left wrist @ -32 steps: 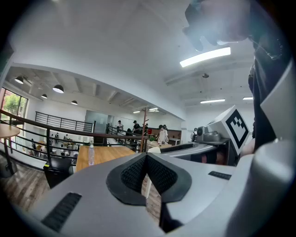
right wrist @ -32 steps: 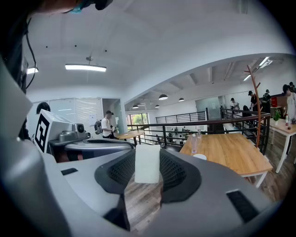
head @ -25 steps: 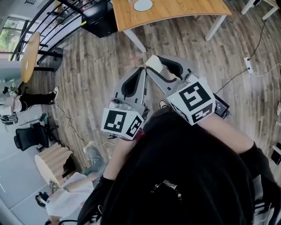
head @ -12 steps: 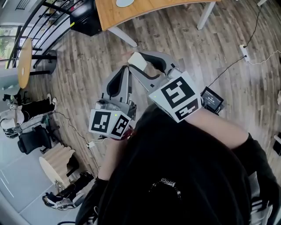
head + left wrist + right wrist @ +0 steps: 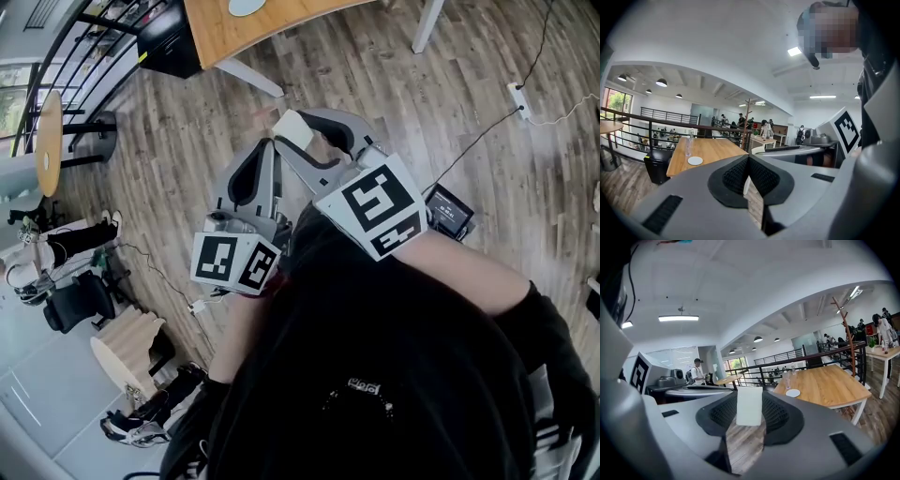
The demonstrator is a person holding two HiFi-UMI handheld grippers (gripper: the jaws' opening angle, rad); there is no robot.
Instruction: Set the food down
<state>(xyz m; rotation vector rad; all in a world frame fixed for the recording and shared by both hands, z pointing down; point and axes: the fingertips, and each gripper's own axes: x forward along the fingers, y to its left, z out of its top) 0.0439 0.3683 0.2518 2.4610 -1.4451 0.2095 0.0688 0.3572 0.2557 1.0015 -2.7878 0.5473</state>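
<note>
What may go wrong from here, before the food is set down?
The right hand-held gripper holds the pale block at its jaw tips, over the wood floor; it may slip and fall. The table is far ahead; carrying adds shaking. The shut left hand-held gripper is close beside and may bump the block.

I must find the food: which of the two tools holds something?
The right tool: its jaws clamp a pale flat block. The left tool is shut, with nothing between.

Grey left tongs (image 5: 270, 147) and right tongs (image 5: 295, 133) carry black-and-white marker cubes (image 5: 234, 262); the top (image 5: 394, 375) looks black, maybe logo-printed.
</note>
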